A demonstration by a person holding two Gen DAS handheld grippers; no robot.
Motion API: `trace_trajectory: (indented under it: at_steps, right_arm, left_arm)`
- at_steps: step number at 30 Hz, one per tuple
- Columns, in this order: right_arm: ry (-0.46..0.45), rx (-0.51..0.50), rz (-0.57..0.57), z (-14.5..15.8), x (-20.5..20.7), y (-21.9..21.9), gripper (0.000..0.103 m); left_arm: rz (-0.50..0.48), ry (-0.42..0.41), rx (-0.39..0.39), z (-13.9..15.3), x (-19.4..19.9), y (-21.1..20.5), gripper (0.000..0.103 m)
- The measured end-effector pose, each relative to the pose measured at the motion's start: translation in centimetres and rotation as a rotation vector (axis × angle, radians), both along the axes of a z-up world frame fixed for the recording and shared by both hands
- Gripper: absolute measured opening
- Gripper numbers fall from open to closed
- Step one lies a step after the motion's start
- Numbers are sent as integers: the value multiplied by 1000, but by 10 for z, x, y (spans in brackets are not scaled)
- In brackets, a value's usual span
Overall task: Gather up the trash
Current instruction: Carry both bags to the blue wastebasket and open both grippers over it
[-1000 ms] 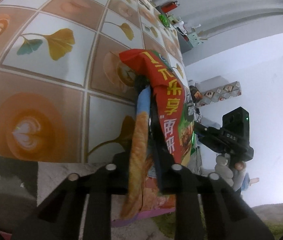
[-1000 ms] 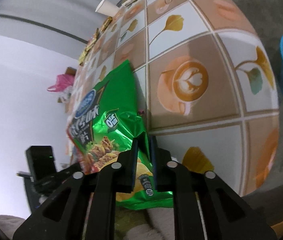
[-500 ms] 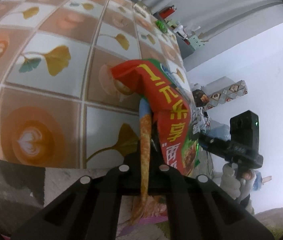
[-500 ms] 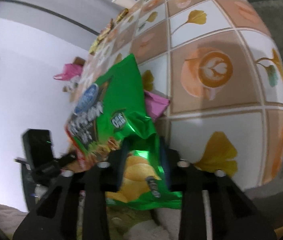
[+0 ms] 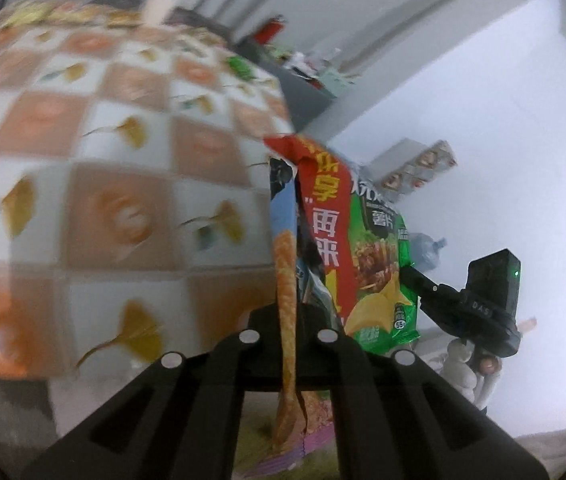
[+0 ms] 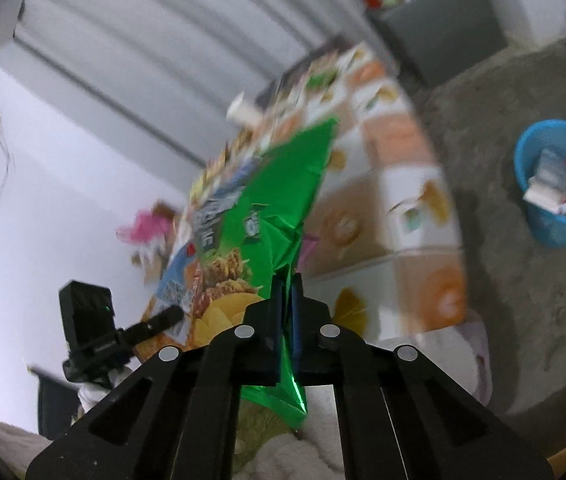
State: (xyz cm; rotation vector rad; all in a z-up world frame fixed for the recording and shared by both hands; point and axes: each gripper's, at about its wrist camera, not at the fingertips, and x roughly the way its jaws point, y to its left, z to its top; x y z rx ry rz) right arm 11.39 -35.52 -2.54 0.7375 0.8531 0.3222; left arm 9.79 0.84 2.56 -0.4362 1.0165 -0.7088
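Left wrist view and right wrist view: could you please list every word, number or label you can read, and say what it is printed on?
"享" and "再来": yellow, on the red wrapper.
"薯片" and "55": on the green chip bag.
"DAS": on the black camera mount.
Blue-and-orange wrapper in the left gripper: no readable text.
Right wrist view: print on the green bag is blurred, unreadable.

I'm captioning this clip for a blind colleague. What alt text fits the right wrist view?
The right gripper is shut on a green chip bag, held above a patterned tablecloth. A blue bin holding trash stands on the grey floor at right; the picture is motion-blurred.
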Motion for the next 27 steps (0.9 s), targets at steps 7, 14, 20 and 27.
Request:
trace_trajectory:
  at_steps: [7, 14, 20, 27]
  right_arm:
    - [-54, 89, -252, 1, -39, -82, 2]
    - [-94, 183, -466, -12, -64, -151, 2]
    - [-56, 257, -598, -45, -57, -214, 2]
    - [44, 338, -690, -107, -31, -271, 2]
  left_arm:
    - [-208, -96, 15, 34, 36, -99, 0]
    - [-374, -155, 46, 49, 62, -204, 0]
    - [-426, -129, 60, 32, 92, -287, 0]
    - [-366, -52, 96, -7, 148, -329, 0]
